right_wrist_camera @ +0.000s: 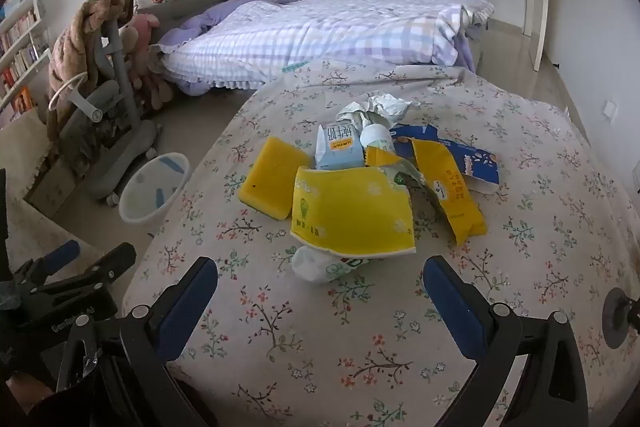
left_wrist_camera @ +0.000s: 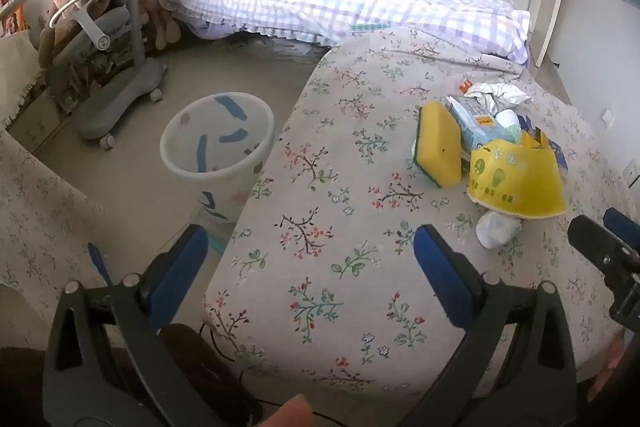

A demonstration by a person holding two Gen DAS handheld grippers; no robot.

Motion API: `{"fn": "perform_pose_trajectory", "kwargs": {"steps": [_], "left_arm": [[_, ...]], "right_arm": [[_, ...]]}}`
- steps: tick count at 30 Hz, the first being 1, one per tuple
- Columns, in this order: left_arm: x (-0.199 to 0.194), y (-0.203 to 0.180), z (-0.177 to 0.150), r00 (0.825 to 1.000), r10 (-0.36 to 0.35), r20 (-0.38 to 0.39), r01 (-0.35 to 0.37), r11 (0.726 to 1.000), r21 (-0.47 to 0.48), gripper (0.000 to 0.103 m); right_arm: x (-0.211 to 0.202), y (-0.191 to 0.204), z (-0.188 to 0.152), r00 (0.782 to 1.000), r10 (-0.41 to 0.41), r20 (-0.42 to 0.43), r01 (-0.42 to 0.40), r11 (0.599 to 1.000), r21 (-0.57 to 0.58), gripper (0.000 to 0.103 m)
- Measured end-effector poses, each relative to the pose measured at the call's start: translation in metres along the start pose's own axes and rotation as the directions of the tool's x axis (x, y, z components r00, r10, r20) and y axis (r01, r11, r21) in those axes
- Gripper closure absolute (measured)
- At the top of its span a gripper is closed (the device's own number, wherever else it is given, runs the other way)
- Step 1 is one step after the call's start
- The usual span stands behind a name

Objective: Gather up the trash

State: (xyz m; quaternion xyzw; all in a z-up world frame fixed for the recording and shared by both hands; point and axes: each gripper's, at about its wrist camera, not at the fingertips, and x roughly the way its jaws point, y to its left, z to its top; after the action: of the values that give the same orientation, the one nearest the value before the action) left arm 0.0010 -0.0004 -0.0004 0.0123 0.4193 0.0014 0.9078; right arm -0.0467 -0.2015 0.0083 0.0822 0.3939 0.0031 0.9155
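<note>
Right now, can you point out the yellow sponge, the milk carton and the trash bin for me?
yellow sponge [right_wrist_camera: 272, 175], right wrist view, middle of its top face.
milk carton [right_wrist_camera: 338, 147], right wrist view, its printed front.
trash bin [left_wrist_camera: 218, 135], left wrist view, its inside wall.

Bare floral cloth [right_wrist_camera: 320, 339] before trash pile [right_wrist_camera: 360, 187], bin [left_wrist_camera: 218, 139] unobstructed beside table

We saw a tabletop [right_wrist_camera: 360, 339] under a floral cloth, bearing a heap of trash: a yellow sponge [right_wrist_camera: 270, 177], a yellow wrapper [right_wrist_camera: 352, 213], a milk carton [right_wrist_camera: 338, 147], crumpled paper [right_wrist_camera: 384, 107] and a white wad [right_wrist_camera: 316, 265]. Beside it, on the floor [left_wrist_camera: 132, 195], stood a white bin [left_wrist_camera: 218, 139].
</note>
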Motion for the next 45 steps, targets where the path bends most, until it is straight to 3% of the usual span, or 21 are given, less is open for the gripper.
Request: {"fn": "perform_pose_trajectory", "kwargs": {"steps": [45], "left_arm": [[-0.008,0.013,0.003,0.999,0.015,0.034,-0.014,0.999,-0.031,0.001]], "right_arm": [[0.0,0.004,0.004,1.0,0.002,0.013,-0.002,1.0,-0.025,0.0]]}}
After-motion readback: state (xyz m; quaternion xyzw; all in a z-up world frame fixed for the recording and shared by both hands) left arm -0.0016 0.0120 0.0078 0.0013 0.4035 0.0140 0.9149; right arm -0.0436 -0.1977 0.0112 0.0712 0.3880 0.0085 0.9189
